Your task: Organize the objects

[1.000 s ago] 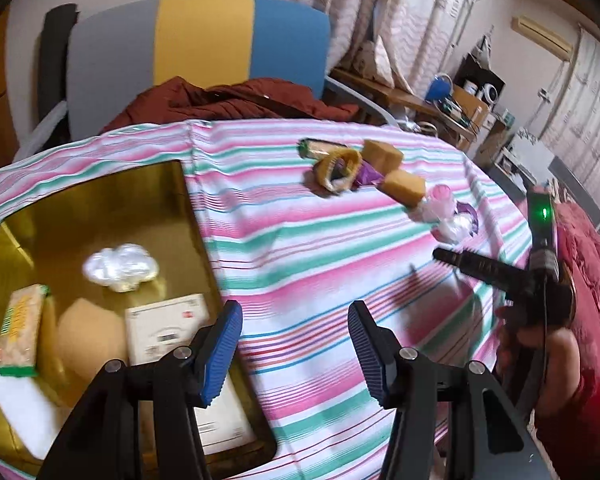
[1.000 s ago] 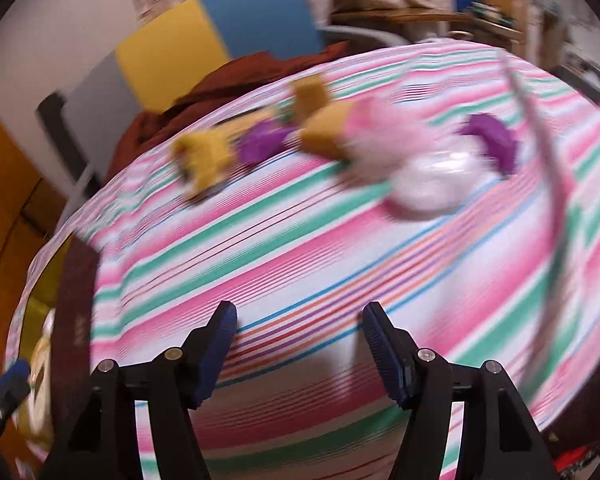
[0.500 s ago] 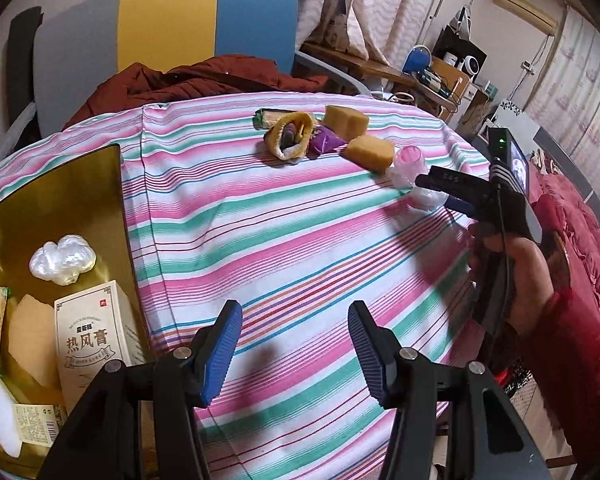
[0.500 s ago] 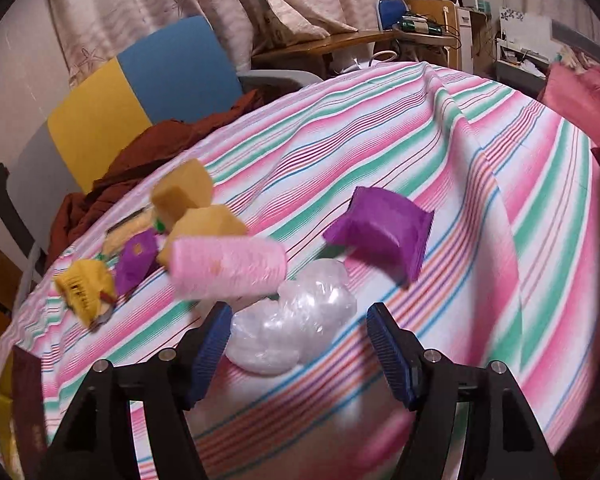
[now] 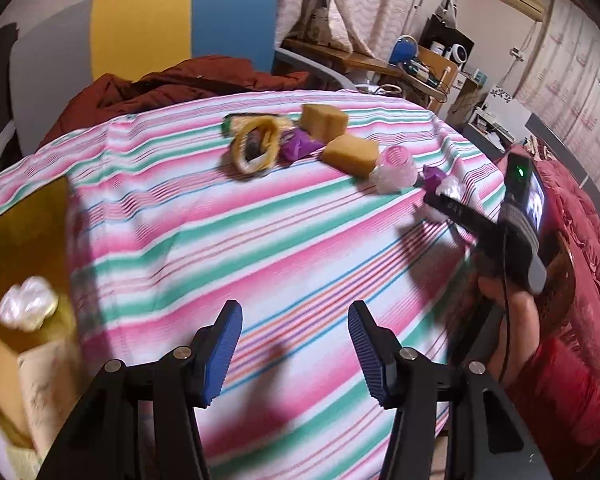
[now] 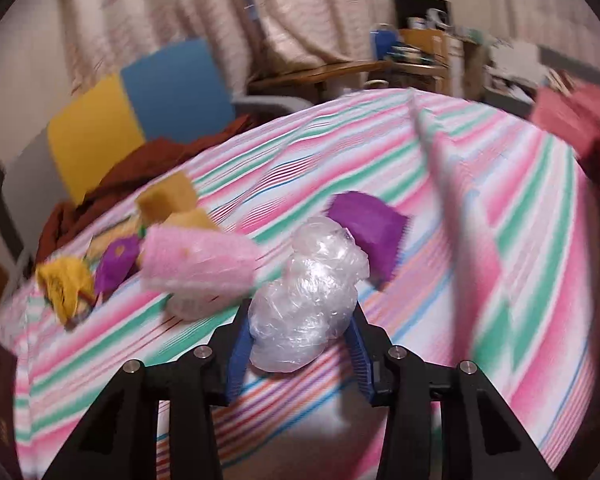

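Left wrist — striped tablecloth (image 5: 228, 232), curtained room

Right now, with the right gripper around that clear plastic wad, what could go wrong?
1. The right gripper is closing on the crumpled plastic wad; such soft, slick film may squash and slip out.
2. The pink roll and purple packet sit right beside it, so lifting might drag or knock them.

Left gripper (image 5: 295, 350), jaws apart and empty, above striped tablecloth (image 5: 260, 240); gold tray (image 5: 24, 216) at left; right gripper (image 5: 440, 200) at crumpled plastic (image 5: 450, 190) far right.
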